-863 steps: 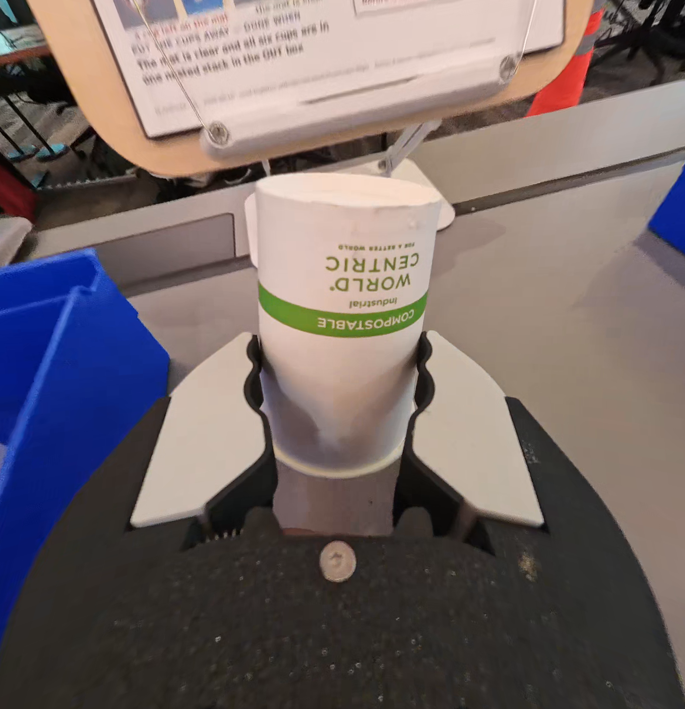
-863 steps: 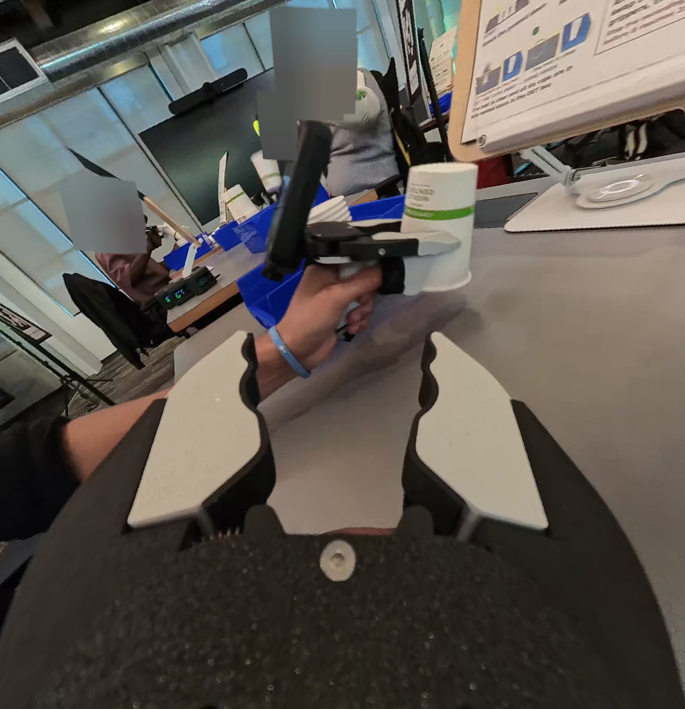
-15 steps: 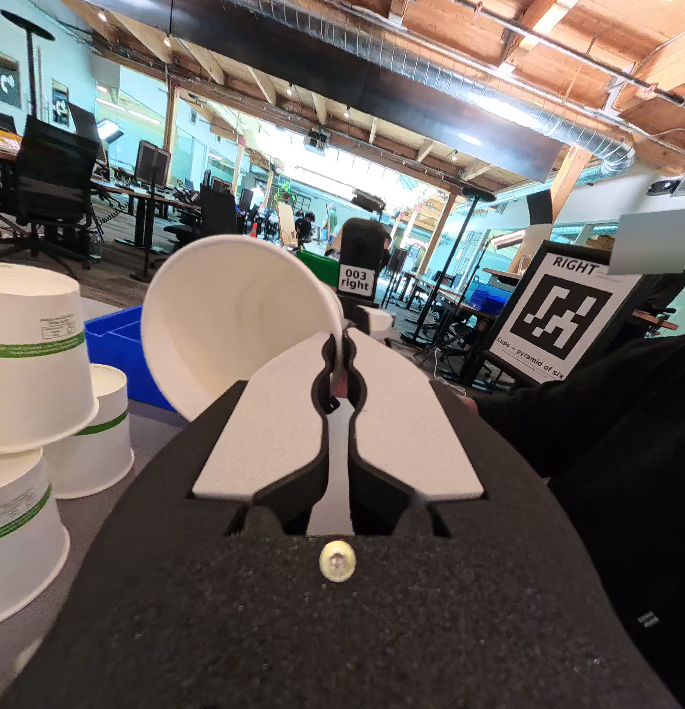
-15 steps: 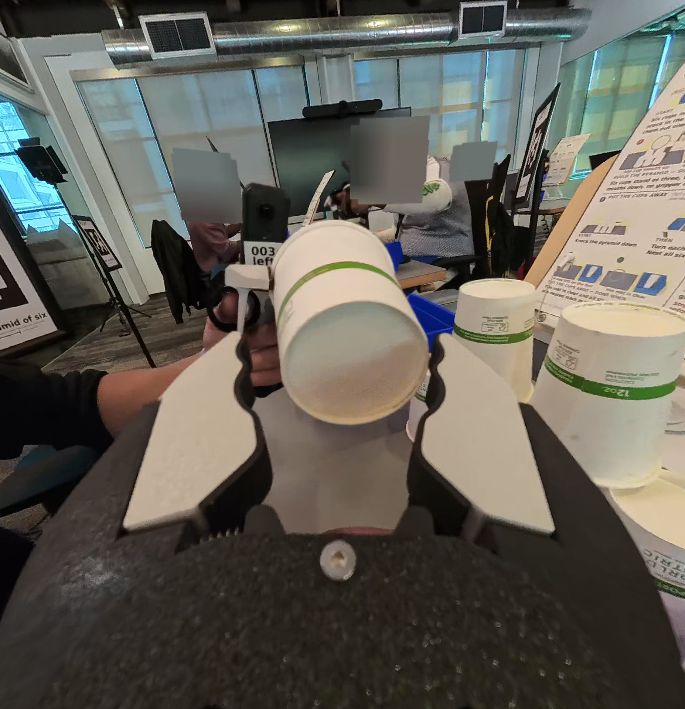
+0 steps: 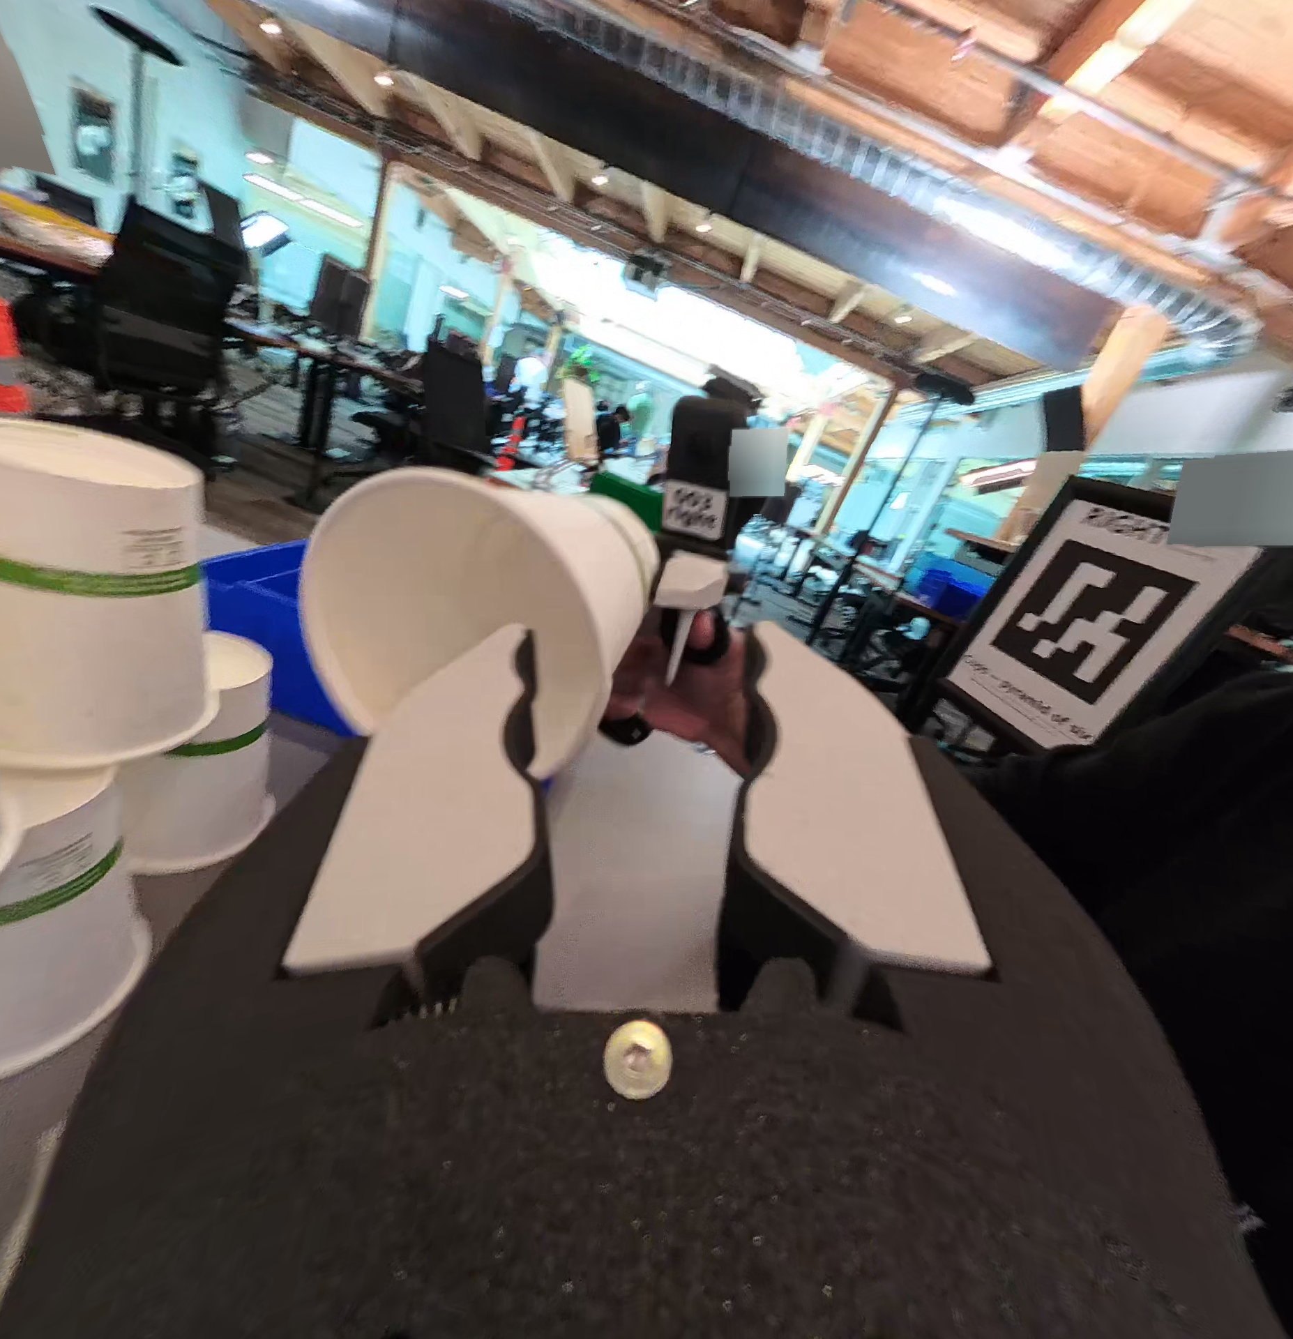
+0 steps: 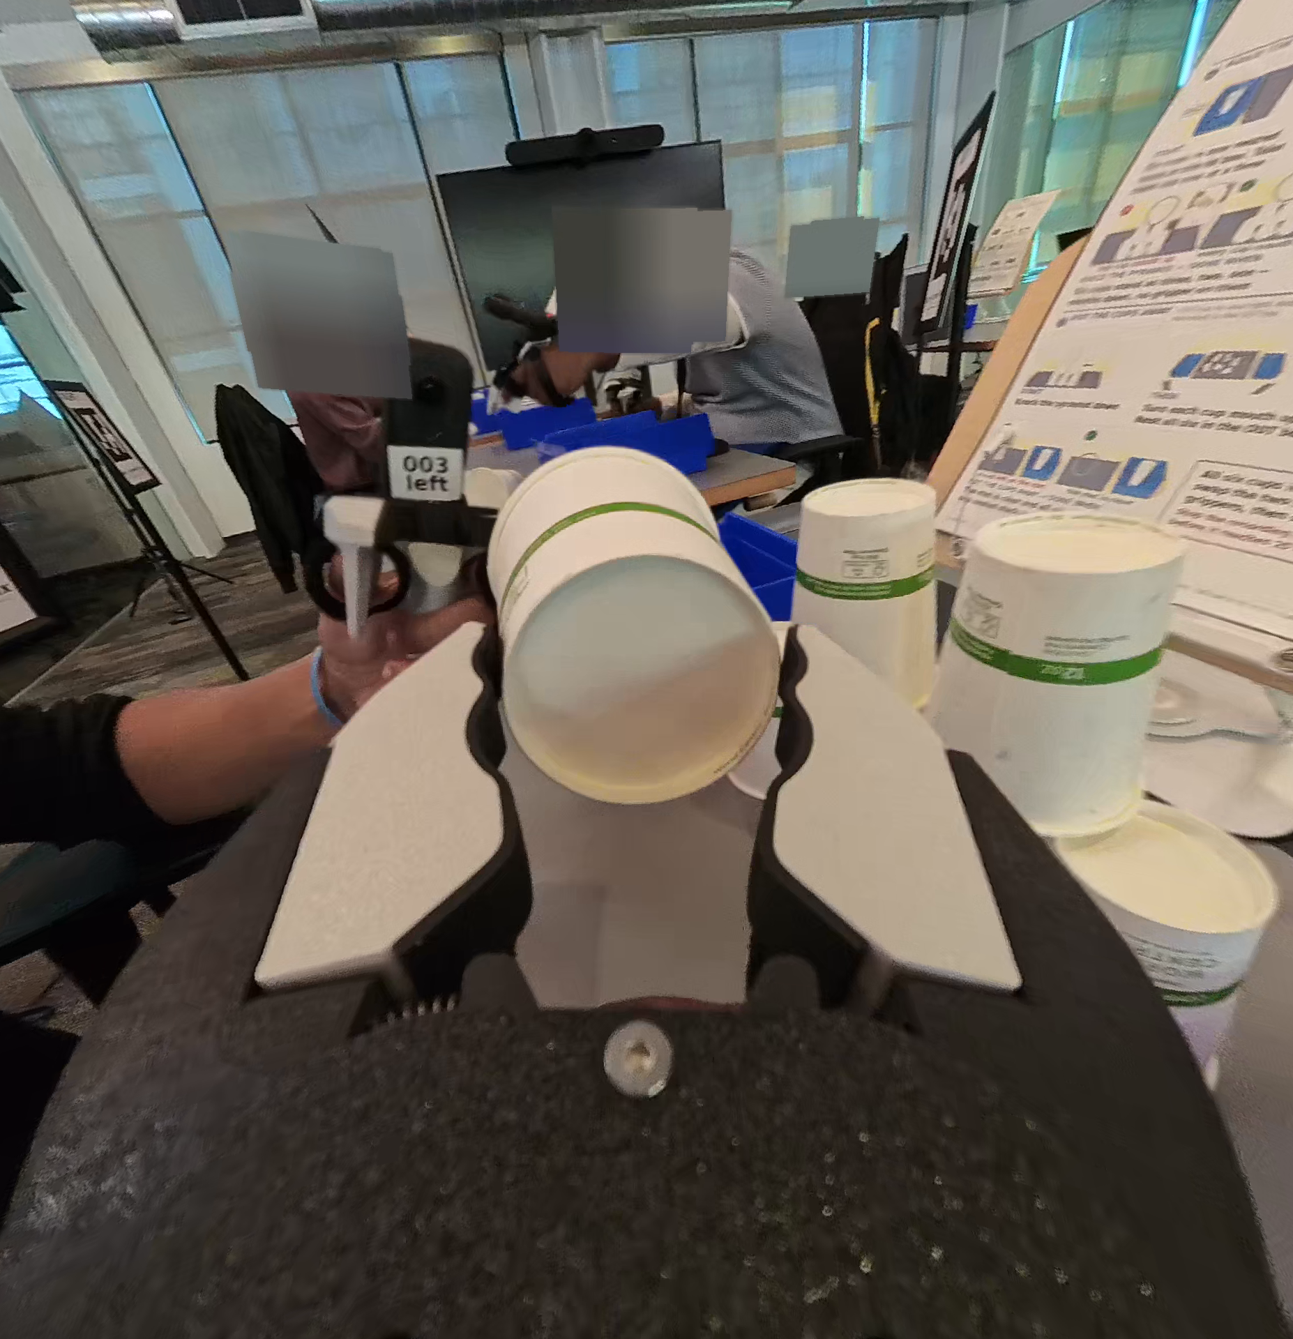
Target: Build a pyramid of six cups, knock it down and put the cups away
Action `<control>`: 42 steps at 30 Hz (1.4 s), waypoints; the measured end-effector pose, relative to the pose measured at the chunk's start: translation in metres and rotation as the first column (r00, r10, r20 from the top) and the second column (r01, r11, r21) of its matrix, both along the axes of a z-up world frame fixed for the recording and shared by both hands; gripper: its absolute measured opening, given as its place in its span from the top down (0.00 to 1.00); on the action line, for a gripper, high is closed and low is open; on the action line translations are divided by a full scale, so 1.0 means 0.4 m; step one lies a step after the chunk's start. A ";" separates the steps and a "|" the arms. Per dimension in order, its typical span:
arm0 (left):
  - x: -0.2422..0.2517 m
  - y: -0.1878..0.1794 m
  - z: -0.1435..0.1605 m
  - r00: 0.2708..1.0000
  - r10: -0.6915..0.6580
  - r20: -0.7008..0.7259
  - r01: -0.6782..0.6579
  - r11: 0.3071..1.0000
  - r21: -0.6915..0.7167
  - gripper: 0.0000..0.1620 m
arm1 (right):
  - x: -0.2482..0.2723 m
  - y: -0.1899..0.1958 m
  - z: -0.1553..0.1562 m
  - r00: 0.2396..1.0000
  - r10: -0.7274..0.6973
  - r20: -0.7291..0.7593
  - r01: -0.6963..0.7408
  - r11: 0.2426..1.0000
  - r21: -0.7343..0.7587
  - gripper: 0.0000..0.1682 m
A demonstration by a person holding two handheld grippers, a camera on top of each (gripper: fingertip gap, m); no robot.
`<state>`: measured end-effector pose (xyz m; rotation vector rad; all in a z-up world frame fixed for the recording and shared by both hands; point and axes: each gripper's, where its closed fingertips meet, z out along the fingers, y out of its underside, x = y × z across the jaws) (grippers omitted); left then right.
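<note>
The grey, smooth desk (image 6: 636, 920) fills the lower centre between matte foam-black gripper bodies. At right in the right wrist view, inverted white paper cups (image 6: 1056, 674) with green bands stand stacked. A tilted paper cup (image 6: 629, 637), its flat bottom facing the camera, sits at centre between the right gripper (image 6: 638, 695) jaws; whether they clench it, I cannot tell. The left gripper (image 5: 640, 695) jaws are released, the cup's hollow mouth at upper left of them. A blue plastic bin (image 5: 267, 623) lies behind.
</note>
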<state>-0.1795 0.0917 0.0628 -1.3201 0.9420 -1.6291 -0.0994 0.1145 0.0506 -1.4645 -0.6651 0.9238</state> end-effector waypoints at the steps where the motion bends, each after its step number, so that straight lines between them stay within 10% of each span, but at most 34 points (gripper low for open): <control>1: -0.012 0.015 -0.020 0.998 0.056 -0.043 -0.056 0.998 0.003 0.57 | 0.014 0.007 0.013 1.000 -0.016 0.003 0.016 1.000 0.003 0.56; 8: -0.052 -0.013 -0.292 0.899 0.296 -0.322 -0.344 0.934 -0.101 0.54 | 0.076 0.123 0.211 0.932 -0.170 0.320 0.132 0.982 0.137 0.57; 13: -0.008 -0.101 -0.397 0.852 0.252 -0.459 -0.314 0.947 -0.062 0.56 | 0.049 0.290 0.326 0.652 -0.167 0.740 0.097 0.986 0.137 0.56; 18: 0.017 -0.134 -0.416 0.803 0.313 -0.507 -0.295 0.948 0.118 0.56 | 0.005 0.414 0.320 0.359 0.031 0.933 0.095 0.993 -0.070 0.56; 24: 0.026 -0.156 -0.445 0.781 0.309 -0.543 -0.250 0.951 0.182 0.56 | -0.020 0.458 0.234 0.204 0.267 0.942 0.157 0.941 -0.301 0.56; 42: 0.031 -0.161 -0.467 0.778 0.270 -0.567 -0.216 0.963 0.162 0.53 | -0.062 0.473 0.137 0.161 0.392 0.906 0.143 0.899 -0.415 0.56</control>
